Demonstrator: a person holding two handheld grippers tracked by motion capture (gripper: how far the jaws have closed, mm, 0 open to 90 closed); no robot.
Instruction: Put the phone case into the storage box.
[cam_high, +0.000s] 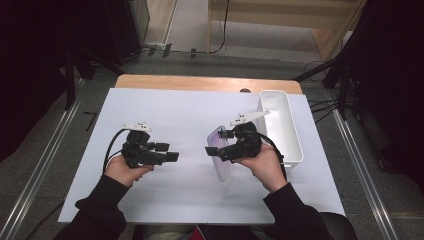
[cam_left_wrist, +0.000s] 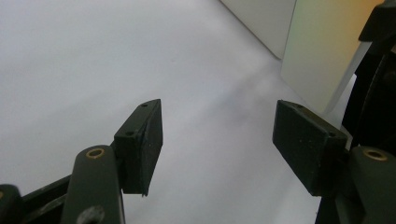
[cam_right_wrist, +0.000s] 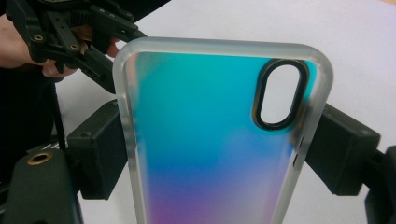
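A white bin (cam_high: 292, 131) stands on the counter (cam_high: 165, 197) at about three o'clock from centre, its long side running from twelve to six, close beside the right hand. Nothing lies between the two hands; the white sheet there is bare.

The right tongs (cam_high: 216, 151) are closed on a phone case (cam_high: 222, 152), the pads pressing its two long edges. In the right gripper view the phone case (cam_right_wrist: 210, 149) shows its blue-to-purple back with a frosted rim, its oval camera hole at about one o'clock. In the high view its long axis runs roughly twelve to six, just left of the bin.

The left tongs (cam_high: 171, 152) sit at nine o'clock from the case, well apart from it, pointing towards three. The jaws stand wide and hold nothing.
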